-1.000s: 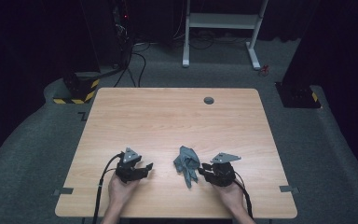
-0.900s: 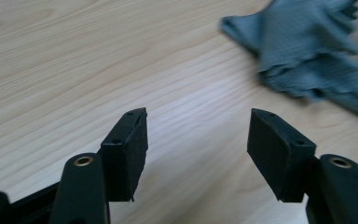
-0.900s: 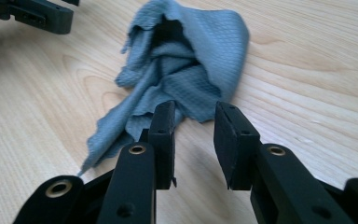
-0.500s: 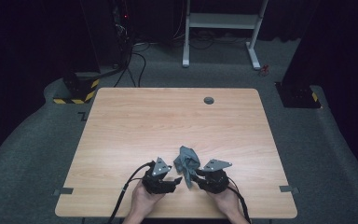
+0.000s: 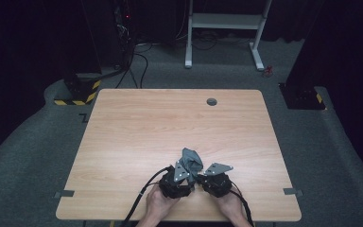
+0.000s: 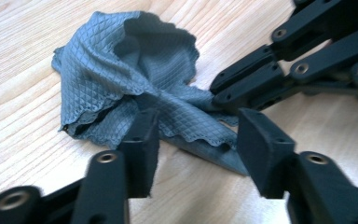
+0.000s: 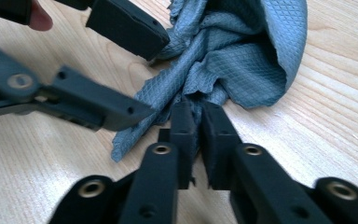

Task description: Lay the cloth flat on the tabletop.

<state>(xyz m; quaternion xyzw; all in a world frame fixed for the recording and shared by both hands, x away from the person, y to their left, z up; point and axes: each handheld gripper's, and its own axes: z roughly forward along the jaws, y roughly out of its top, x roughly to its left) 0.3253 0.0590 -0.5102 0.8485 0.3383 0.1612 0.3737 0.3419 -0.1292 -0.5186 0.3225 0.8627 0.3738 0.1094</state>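
Cloth: a grey quilted cloth (image 5: 191, 161) lies bunched on the desk (image 5: 137, 137), near the middle of the near edge; folds stand up in a loose heap, one scalloped corner spread flat toward the near edge.
Right tongs: the right tongs (image 7: 198, 123) are nearly closed, pinching a gathered strip of the cloth (image 7: 242, 56) between the pads; the jaws have just been closing on it.
Left tongs: the left tongs (image 6: 196, 140) stand partly open, astride the flat corner of the cloth (image 6: 130, 70), pads not pressing on it; the jaws have just been closing.
Hands: both hands sit at the near edge, side by side, the two tongs almost touching over the cloth.
In the way: each pair of tongs crowds the other; in the left gripper view the right tongs (image 6: 219, 93) lie just beyond the left pads.
Around: a dark round cap (image 5: 211, 101) near the far edge, well apart from the cloth; grey tape tabs (image 5: 64, 193) at the near corners.
Beyond the desk: grey carpet, a white frame (image 5: 224, 28), cables, a striped foot (image 5: 75, 97).
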